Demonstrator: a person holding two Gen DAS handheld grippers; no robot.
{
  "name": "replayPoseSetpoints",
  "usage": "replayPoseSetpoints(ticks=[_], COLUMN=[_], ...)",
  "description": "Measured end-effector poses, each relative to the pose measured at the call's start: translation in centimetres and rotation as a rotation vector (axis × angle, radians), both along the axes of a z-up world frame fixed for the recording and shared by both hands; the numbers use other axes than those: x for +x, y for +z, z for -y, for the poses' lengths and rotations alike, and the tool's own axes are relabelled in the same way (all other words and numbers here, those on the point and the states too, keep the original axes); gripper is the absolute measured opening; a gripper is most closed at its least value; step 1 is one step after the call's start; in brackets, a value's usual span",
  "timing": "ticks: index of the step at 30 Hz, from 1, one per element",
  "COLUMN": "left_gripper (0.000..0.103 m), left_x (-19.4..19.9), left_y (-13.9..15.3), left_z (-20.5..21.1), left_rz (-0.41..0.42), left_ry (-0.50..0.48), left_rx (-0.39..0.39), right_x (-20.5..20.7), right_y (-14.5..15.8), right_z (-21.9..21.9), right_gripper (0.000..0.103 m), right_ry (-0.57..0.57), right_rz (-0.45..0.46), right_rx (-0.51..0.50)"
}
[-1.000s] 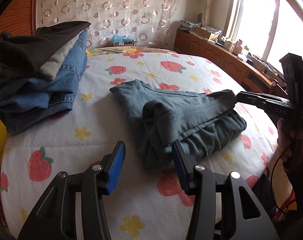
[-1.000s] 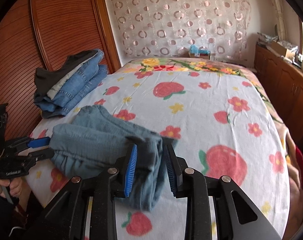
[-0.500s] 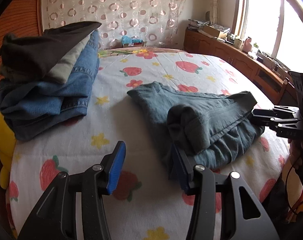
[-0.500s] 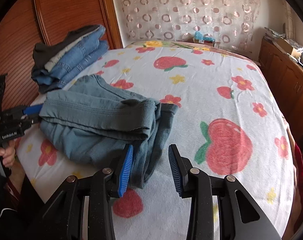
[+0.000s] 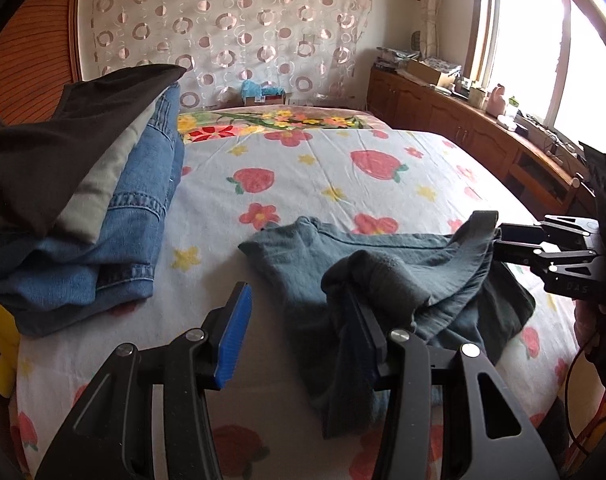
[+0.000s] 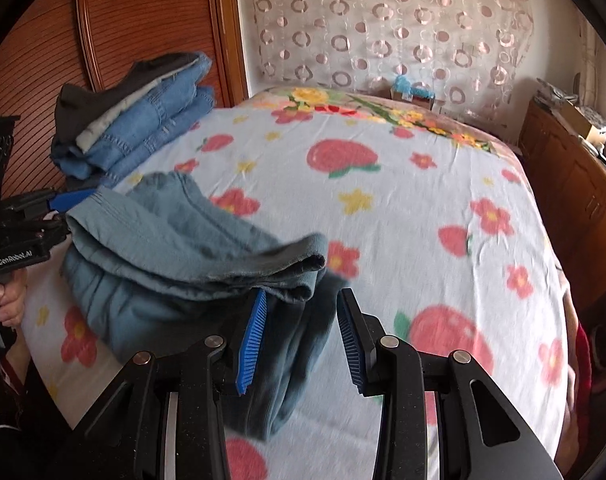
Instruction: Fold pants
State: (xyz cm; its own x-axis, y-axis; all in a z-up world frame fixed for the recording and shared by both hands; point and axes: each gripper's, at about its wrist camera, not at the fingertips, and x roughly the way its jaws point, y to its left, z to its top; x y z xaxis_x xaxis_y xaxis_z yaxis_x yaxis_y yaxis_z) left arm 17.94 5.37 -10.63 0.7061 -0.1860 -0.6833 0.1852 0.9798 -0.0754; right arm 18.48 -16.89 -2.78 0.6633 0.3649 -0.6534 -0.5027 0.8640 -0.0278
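Left wrist: pants on strawberry-print bed w/ window.

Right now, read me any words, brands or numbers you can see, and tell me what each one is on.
"GenRobot.AI": on the side of the left tool, seen in the right wrist view.
"DAS": on the body of the right tool, seen in the left wrist view; partly shadowed.
Box labels on the far cabinet: too small to read.

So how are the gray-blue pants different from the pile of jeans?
The gray-blue pants lie loose and rumpled in the middle of the bed; the pile of jeans is neatly folded near the edge. The pants are one soft piece; the pile is several stacked. Both rest on the bedsheet.
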Motion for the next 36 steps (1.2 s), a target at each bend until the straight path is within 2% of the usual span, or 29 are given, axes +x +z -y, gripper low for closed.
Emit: replayPoseSetpoints(ticks=[5,9,13,17,22,27,32,36], left_gripper=[0.049,0.049,0.049,0.049,0.049,0.049,0.049,0.049], left_x=[0.4,-0.3,-1.1,-0.9,-1.5,-2.6,-2.3,-1.6], left_y=[0.3,0.5,0.6,0.4,0.7,1.1,0.6,0.3], left_z=[-0.3,-0.6,-0.5,0.0,-0.3,0.1,0.8,1.1], left_rz=[0.004,0.012,0.011,0.004,0.017,0.035,0.016,0.008], left_ry=[0.028,0.032,0.014,-0.007,0.011,0.004,-0.020,-0.025], left_rx=[-0.005,-0.033,-0.063,-0.054,-0.067,-0.051,-0.026,-0.039], right_x=[1.5,3.7,4.8,5.0,5.5,5.4,4.2,3.6], right_y=[0.1,-0.4,-0.4,-0.4,-0.9,-0.2,0.2,-0.1], right_z=[-0.6,-1.3,-1.7,-1.3,-0.8,-0.3,0.2,0.7], right_gripper=[0.038,0.038,0.038,0.038,0.038,0.038,0.038,0.038], right_ry=[-0.006,-0.047,-0.067,-0.087,-0.098,-0.125,-0.107,-0.065], right_rz=[0.021,-0.004,-0.014,-0.019,-0.041,-0.021,0.003,-0.026], right_rx=[0.010,-0.006,0.019,0.048,0.053,0.066,0.098,0.125])
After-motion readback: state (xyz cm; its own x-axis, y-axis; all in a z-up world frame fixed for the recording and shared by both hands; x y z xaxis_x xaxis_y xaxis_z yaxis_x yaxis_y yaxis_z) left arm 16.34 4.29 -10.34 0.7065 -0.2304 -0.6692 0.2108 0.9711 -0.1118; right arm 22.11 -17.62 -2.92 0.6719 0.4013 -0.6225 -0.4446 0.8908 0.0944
